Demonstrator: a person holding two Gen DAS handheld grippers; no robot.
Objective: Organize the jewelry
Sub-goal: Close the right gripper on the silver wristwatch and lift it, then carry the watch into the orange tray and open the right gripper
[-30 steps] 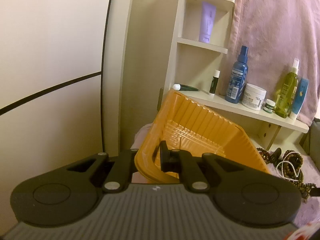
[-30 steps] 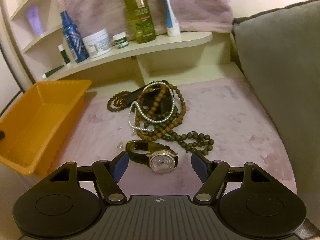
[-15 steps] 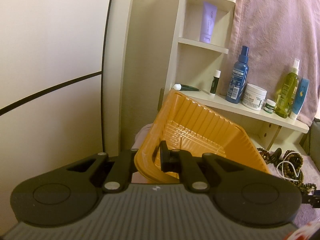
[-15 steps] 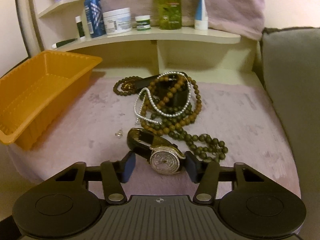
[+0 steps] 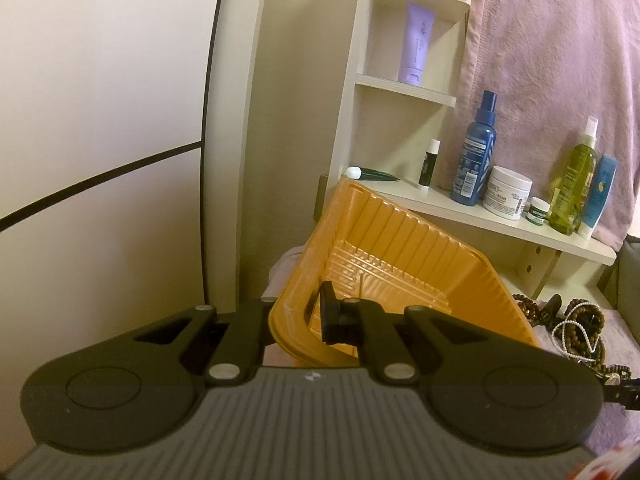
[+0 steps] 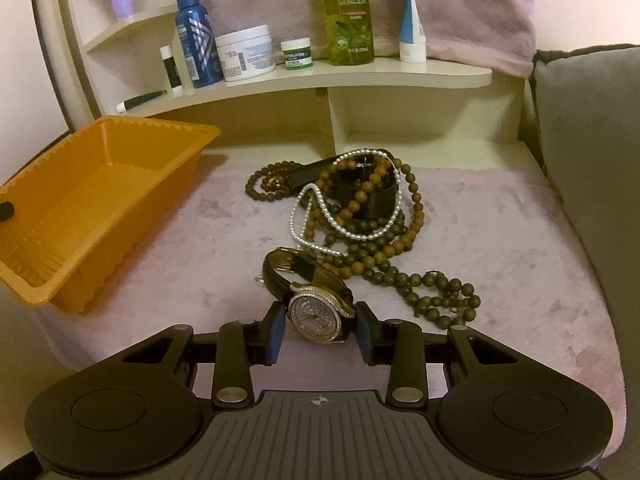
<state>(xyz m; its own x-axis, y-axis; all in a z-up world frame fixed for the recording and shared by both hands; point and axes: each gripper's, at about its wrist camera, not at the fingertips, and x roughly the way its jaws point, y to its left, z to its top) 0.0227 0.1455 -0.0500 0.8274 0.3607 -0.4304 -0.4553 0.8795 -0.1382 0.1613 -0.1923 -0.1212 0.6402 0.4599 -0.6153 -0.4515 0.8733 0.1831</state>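
My left gripper (image 5: 298, 320) is shut on the near rim of an orange plastic tray (image 5: 400, 264) and holds it tilted; the tray also shows at the left of the right wrist view (image 6: 92, 200). A watch (image 6: 318, 312) with a jewelled face and black strap lies on the pink cloth. My right gripper (image 6: 320, 330) has closed around the watch face, its blue pads (image 6: 275, 332) touching or nearly touching each side. Behind the watch lies a pile of wooden bead necklaces (image 6: 372, 240), a pearl strand (image 6: 340, 224) and a black band (image 6: 360, 192).
A cream shelf (image 6: 360, 74) behind the cloth carries a blue spray bottle (image 6: 196, 40), a white jar (image 6: 246, 52), a green bottle (image 6: 350, 12) and tubes. A grey cushion (image 6: 592, 160) stands on the right. A wall panel (image 5: 100, 120) is on the left.
My right gripper moved forward over the watch and its fingers closed in around the watch face. The left gripper and the tray have stayed still.
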